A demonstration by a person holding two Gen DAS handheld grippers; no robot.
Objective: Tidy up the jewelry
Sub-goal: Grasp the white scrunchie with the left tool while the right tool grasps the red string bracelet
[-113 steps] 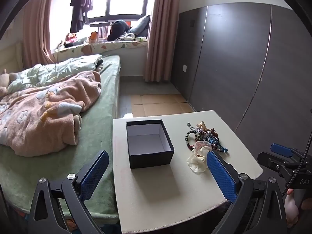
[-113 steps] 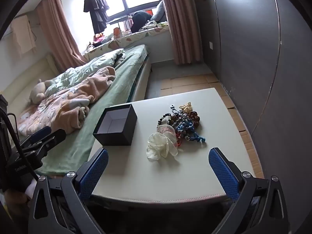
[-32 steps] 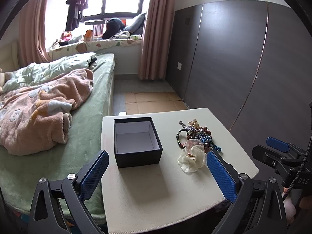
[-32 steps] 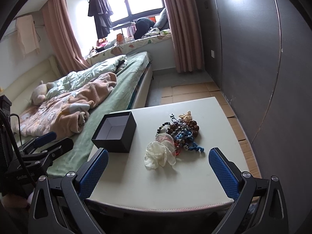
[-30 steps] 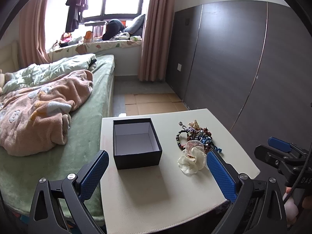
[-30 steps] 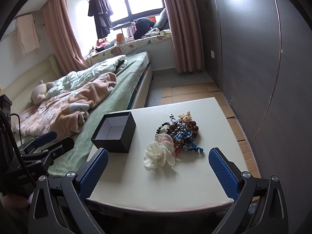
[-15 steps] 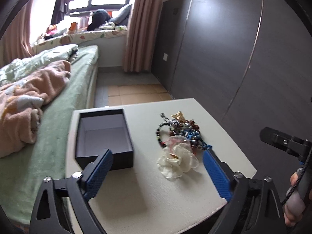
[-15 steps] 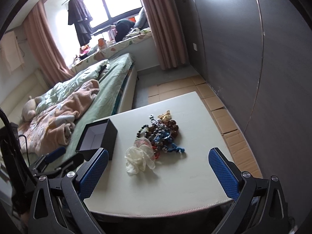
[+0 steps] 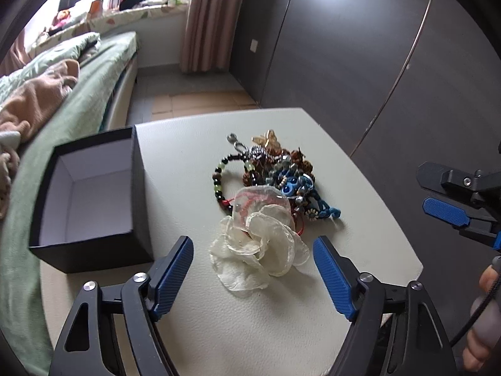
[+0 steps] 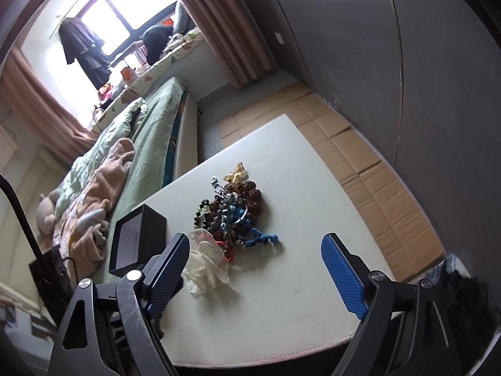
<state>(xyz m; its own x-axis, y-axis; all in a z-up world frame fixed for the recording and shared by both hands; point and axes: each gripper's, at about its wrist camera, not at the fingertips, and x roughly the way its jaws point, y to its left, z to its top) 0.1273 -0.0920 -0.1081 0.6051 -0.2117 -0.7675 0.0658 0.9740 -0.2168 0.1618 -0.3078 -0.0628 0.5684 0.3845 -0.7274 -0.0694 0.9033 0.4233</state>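
Observation:
A pile of beaded bracelets and charms (image 9: 275,169) lies on the white table (image 9: 244,335), with a cream fabric flower (image 9: 260,247) at its near end. An open black box (image 9: 90,188) with a white inside stands to the left. My left gripper (image 9: 251,242) hovers low over the flower, which sits between its closing jaws; the blue pads do not touch it. My right gripper (image 10: 255,238) hangs tilted above the table's near side, its jaws also closing on nothing, with the pile (image 10: 233,210), flower (image 10: 205,266) and box (image 10: 137,238) ahead. It also shows at the right edge as the right gripper (image 9: 438,192).
A bed with a green sheet and pink blanket (image 9: 40,100) runs along the table's left. Dark wardrobe panels (image 9: 375,62) stand close on the right. Cardboard sheets (image 10: 360,156) cover the floor beyond. A hand (image 9: 482,313) grips the right gripper's handle.
Both grippers have come forward and down toward the pile, and their jaws have narrowed. The left one now frames the cream flower. The right view has rolled to a tilt.

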